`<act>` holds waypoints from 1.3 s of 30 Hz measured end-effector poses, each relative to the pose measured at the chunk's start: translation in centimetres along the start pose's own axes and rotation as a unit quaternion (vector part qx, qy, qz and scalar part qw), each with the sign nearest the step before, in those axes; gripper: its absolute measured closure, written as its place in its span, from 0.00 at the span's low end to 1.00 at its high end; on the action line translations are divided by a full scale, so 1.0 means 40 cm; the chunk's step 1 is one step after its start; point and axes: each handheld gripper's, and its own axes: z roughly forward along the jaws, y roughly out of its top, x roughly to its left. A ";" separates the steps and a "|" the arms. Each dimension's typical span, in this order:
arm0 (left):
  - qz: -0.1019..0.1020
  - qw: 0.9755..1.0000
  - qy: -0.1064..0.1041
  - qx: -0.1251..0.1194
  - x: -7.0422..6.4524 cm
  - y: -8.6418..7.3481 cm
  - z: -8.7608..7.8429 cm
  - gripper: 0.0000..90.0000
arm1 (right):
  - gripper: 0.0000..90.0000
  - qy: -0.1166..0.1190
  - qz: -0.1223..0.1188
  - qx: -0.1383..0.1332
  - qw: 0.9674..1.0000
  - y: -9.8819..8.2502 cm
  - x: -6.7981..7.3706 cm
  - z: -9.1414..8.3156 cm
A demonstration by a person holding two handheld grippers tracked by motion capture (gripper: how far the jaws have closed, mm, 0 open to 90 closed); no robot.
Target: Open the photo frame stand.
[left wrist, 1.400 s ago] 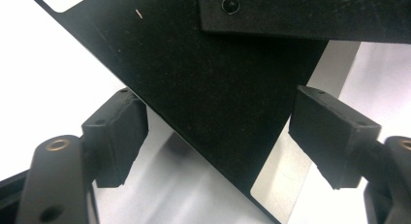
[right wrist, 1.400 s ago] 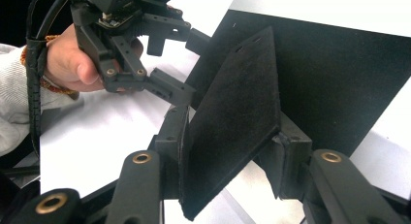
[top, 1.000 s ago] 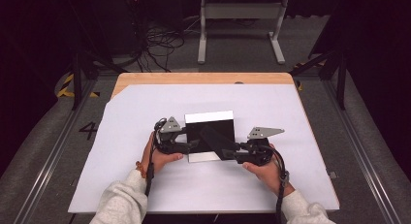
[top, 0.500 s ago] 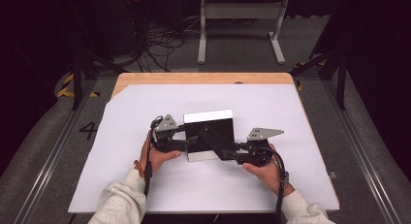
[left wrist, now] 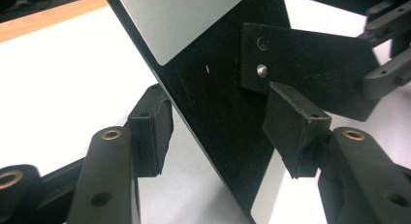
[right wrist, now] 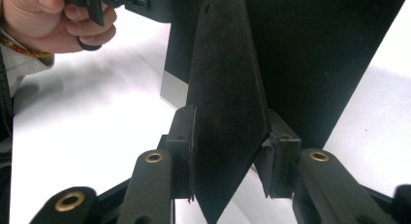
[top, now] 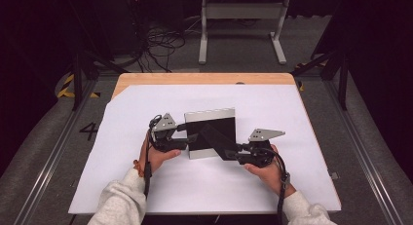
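Between the two grippers, on the white surface (top: pixel 302 118), stands a black panel (top: pixel 214 132) with a silver band. Its left edge sits inside the left gripper (left wrist: pixel 218 132), whose jaws have just been closing but stand apart. At its right, the right gripper (right wrist: pixel 228 151) is clamped on the black flap (right wrist: pixel 225 98).

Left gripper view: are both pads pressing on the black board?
No. The board's edge sits between the jaws with gaps on both sides of it; the left gripper has just been closing.
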 end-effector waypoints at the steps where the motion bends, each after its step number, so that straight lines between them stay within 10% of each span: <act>1: -0.001 1.000 -0.006 -0.004 0.000 -0.001 -0.003 0.50 | 0.71 0.001 -0.002 0.003 1.000 0.000 0.000 -0.001; 25: 0.034 0.999 -0.032 -0.002 -0.035 -0.011 -0.021 0.48 | 0.71 -0.018 -0.069 0.045 0.996 0.006 0.028 -0.001; 39: 0.080 0.994 -0.025 0.074 -0.061 -0.045 0.046 0.63 | 0.73 -0.025 -0.086 0.056 0.994 -0.002 0.027 0.002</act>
